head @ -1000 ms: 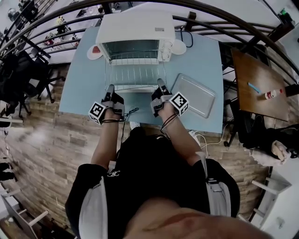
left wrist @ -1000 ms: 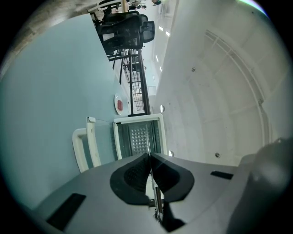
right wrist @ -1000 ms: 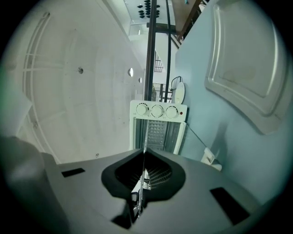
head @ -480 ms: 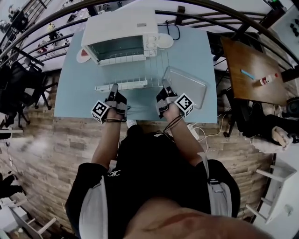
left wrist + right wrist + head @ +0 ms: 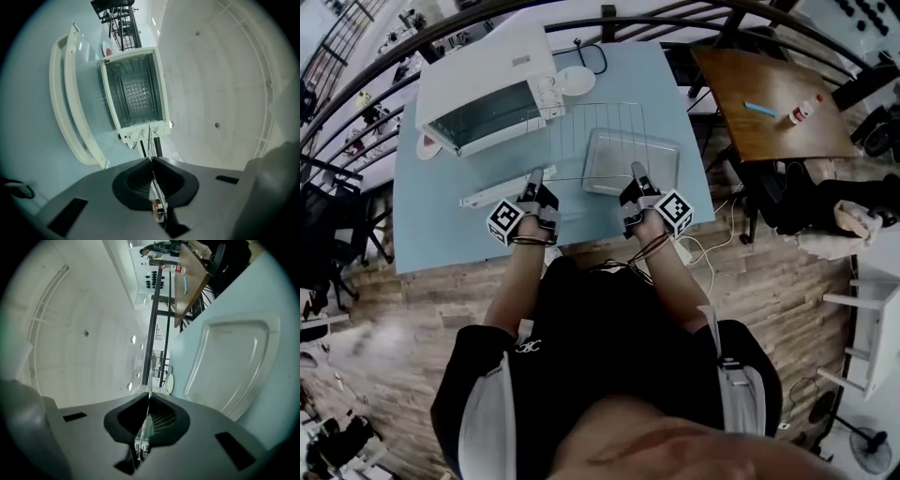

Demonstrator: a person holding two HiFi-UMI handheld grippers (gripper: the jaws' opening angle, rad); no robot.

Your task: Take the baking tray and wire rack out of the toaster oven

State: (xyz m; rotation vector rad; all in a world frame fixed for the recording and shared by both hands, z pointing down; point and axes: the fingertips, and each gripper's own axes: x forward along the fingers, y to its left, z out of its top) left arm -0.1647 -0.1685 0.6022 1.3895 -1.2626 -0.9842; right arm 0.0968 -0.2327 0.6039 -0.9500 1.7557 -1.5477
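Observation:
The wire rack (image 5: 598, 133) hangs level above the blue table, clear of the white toaster oven (image 5: 487, 80). It partly overlaps the silver baking tray (image 5: 652, 155), which lies on the table. My left gripper (image 5: 536, 176) is shut on the rack's near left edge and my right gripper (image 5: 636, 172) on its near right edge. In the left gripper view the rack (image 5: 150, 138) shows edge-on as a thin line between the shut jaws, with the empty oven (image 5: 136, 91) and its dropped door (image 5: 75, 108) ahead. The right gripper view has the tray (image 5: 234, 366) at the right.
The oven door (image 5: 502, 190) lies open on the blue table (image 5: 441, 225). A white plate (image 5: 575, 80) sits behind the oven and a small dish (image 5: 428, 145) to its left. A brown table (image 5: 769, 94) with a bottle stands at the right. A curved railing runs behind.
Both grippers have carried the wire rack out of the oven mouth and to the right, so it now hangs partly over the baking tray. The jaws stayed shut.

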